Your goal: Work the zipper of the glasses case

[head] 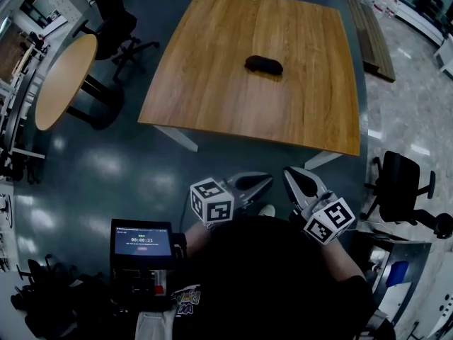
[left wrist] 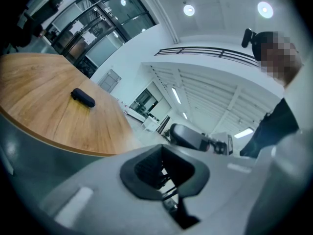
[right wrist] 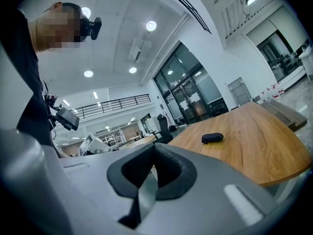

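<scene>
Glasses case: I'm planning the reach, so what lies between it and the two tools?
Head view: only bare table top and a strip of floor separate the case from the left tool and right tool, both shut.

Large open hall: dark blue-grey glossy floor (head: pixel 106 168) carrying soft glare patches, giving way at the right to pale polished tiles (head: pixel 417 105). Square wooden table (head: pixel 233 98) on white legs stands mid-floor; round wooden table (head: pixel 64 83) well off its left edge, a black swivel chair (head: pixel 120 30) between the two, a second black swivel chair (head: pixel 400 183) beyond its near right corner, a slatted wooden bench (head: pixel 371 37) just off its far right corner. Walls white; tall dark-framed glazing (right wrist: pixel 188 99) on the far side, a railed gallery (right wrist: pixel 117 104) beside it, round recessed lamps (right wrist: pixel 151 26) lit in the white ceiling.
</scene>
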`<act>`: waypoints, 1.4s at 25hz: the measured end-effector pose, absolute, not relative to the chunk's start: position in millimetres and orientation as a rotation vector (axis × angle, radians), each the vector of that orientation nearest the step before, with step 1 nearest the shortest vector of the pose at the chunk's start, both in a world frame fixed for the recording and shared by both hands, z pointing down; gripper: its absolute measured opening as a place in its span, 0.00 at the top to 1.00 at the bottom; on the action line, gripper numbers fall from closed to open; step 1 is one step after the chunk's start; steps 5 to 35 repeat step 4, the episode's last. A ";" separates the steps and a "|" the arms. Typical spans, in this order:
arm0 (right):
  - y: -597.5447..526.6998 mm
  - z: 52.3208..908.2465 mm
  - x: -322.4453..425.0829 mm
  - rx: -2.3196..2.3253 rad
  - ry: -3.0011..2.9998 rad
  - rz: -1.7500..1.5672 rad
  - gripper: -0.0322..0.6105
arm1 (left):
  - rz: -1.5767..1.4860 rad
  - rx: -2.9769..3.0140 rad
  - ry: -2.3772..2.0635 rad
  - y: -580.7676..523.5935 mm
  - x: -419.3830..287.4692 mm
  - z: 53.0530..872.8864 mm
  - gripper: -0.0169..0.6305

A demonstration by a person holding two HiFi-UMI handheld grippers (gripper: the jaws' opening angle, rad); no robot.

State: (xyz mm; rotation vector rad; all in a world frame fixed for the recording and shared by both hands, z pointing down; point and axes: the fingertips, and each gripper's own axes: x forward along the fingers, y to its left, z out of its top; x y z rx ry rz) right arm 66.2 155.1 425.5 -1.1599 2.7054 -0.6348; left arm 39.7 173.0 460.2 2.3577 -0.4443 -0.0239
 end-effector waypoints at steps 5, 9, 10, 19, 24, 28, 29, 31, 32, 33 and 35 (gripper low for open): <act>154.2 426.3 66.7 -1.153 2.711 -0.632 0.94 | -0.021 2.356 -0.445 172.2 41.2 461.7 0.98; 154.2 426.3 66.7 -1.153 2.711 -0.632 0.94 | -0.021 2.356 -0.445 172.2 41.2 461.7 0.98; 154.2 426.3 66.7 -1.153 2.711 -0.632 0.94 | -0.021 2.356 -0.445 172.2 41.2 461.7 0.98; 154.2 426.3 66.7 -1.153 2.711 -0.632 0.94 | -0.021 2.356 -0.445 172.2 41.2 461.7 0.98; 154.2 426.3 66.7 -1.153 2.711 -0.632 0.94 | -0.021 2.356 -0.445 172.2 41.2 461.7 0.98; 154.2 426.3 66.7 -1.153 2.711 -0.632 0.94 | -0.021 2.356 -0.445 172.2 41.2 461.7 0.98; 154.2 426.3 66.7 -1.153 2.711 -0.632 0.94 | -0.021 2.356 -0.445 172.2 41.2 461.7 0.98; 154.2 426.3 66.7 -1.153 2.711 -0.632 0.94 | -0.021 2.356 -0.445 172.2 41.2 461.7 0.98; 154.2 426.3 66.7 -1.153 2.711 -0.632 0.94 | -0.021 2.356 -0.445 172.2 41.2 461.7 0.98; 154.2 426.3 66.7 -1.153 2.711 -0.632 0.94 | -0.021 2.356 -0.445 172.2 41.2 461.7 0.98; 154.2 426.3 66.7 -1.153 2.711 -0.632 0.94 | -0.021 2.356 -0.445 172.2 41.2 461.7 0.98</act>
